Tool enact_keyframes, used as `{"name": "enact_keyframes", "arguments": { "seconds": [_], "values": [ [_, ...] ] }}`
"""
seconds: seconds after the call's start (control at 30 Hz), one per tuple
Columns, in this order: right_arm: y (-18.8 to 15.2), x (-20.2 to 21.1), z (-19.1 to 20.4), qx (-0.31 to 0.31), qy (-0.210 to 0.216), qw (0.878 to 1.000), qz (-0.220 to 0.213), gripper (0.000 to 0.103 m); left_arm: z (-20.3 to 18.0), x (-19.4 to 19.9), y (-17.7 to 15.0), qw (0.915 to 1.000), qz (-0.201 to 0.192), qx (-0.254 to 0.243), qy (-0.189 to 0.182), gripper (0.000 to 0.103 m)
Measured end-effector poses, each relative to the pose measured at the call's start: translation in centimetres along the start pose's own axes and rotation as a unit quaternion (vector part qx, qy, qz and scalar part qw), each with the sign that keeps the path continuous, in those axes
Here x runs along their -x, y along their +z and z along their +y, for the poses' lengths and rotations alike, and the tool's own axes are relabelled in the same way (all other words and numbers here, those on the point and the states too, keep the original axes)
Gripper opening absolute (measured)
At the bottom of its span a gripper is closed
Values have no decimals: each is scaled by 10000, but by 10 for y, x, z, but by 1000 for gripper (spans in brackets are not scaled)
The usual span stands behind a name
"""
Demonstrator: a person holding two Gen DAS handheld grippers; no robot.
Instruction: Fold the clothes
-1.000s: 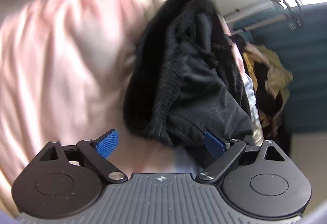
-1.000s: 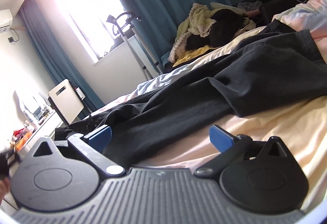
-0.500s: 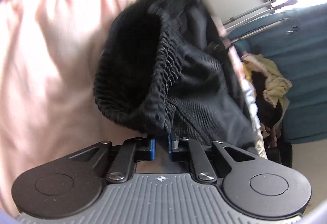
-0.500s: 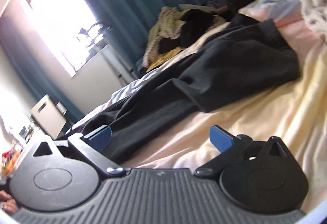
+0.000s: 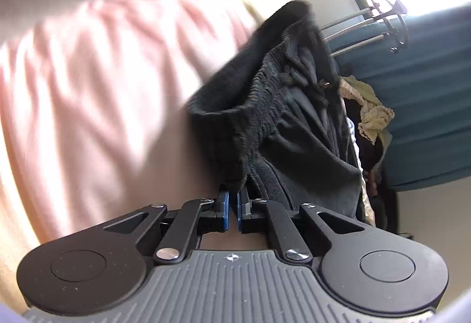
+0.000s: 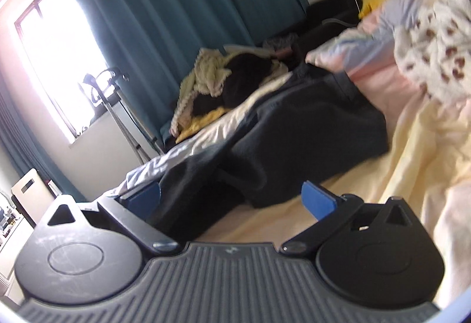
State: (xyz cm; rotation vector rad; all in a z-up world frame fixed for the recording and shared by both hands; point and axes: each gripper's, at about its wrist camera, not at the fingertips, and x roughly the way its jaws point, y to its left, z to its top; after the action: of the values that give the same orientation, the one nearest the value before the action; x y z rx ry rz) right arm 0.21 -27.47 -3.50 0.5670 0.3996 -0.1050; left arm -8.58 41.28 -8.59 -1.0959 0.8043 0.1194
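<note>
While the left gripper (image 5: 232, 206) pinches the trousers' (image 5: 282, 122) waistband, their length runs away from it; the right gripper (image 6: 235, 199), jaws spread, hovers near the trouser legs.

daylight from blown-out window (image 6: 56, 58) | motion blur on bedsheet (image 5: 103, 87) | fisheye-warped edges

Trousers (image 5: 297, 128): black cloth, matt, fine twill weave; waistband ribbed, gathered. Sheet (image 5: 97, 93): pink cloth, soft, creased, blurred. Left gripper (image 5: 232, 209): matt black plastic, ribbed grey grip, shiny metal screws; blue pads on fingers (image 5: 225, 209). Right gripper (image 6: 231, 199): same matt plastic, scuffed. Curtain (image 6: 164, 8): teal cloth, matt, pleated. Pile (image 6: 206, 75): chunky cream knit. Rack (image 5: 362, 31): bright metal tubes.
</note>
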Motion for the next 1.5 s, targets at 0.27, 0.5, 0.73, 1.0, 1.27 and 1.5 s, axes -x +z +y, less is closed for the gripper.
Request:
{"name": "enact_keyframes", "arguments": {
  "seconds": [0.27, 0.5, 0.73, 1.0, 1.27, 1.5],
  "values": [
    [-1, 5, -1, -41, -12, 10000, 32, 103, -37, 24, -20, 9914, -307, -1178, 490, 69],
    [2, 9, 5, 5, 202, 9998, 64, 103, -141, 60, -66, 9276, -1487, -3408, 359, 75],
    [6, 18, 16, 503, 69, 9987, -29, 103, -234, -42, -137, 8708, -1012, -4811, 2, 75],
    [24, 33, 16, 996, -109, 9926, -679, 103, -313, -184, -237, 7801, -490, -6226, -384, 75],
    [34, 20, -10, 502, 94, 9968, -621, 103, -329, -276, -287, 7440, -533, -6661, 46, 75],
    [42, -2, -31, 27, 35, 9985, -543, 103, -337, -308, -277, 7778, -615, -6237, 477, 10]
  ]
}}
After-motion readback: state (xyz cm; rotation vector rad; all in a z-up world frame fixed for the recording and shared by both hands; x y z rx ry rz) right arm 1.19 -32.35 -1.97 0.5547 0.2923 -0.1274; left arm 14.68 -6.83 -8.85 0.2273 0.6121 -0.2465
